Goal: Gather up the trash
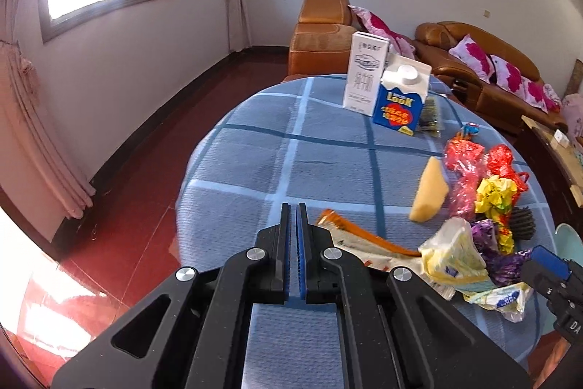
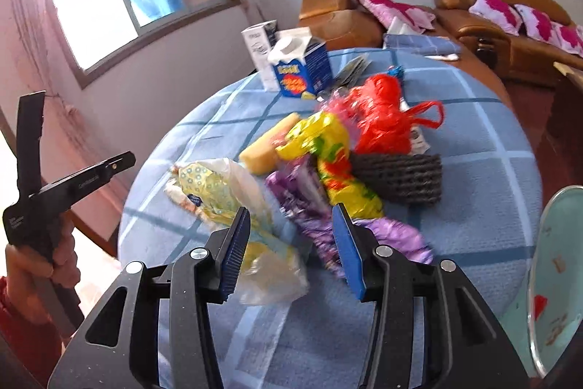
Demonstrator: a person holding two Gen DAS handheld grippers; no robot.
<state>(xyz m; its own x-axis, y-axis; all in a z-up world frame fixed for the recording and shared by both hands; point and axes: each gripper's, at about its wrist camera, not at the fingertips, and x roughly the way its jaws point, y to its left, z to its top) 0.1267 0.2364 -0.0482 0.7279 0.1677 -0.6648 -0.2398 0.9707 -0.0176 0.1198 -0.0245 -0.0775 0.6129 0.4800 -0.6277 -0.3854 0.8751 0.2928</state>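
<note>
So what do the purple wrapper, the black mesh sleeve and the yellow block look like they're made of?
Purple wrapper: thin metallic-looking film, crinkled and glossy.
Black mesh sleeve: seems a soft foam net, matte, with an open lattice.
Yellow block: probably sponge or foam, with a dull, porous-looking face and cut edges; not certain from here.

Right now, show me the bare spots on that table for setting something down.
The widest free patch is the tablecloth left of the sponge, running back to the white carton and blue carton. More bare cloth lies right of the black mesh. The middle is crowded: red bag, yellow wrapper, purple wrapper, clear bag.
</note>
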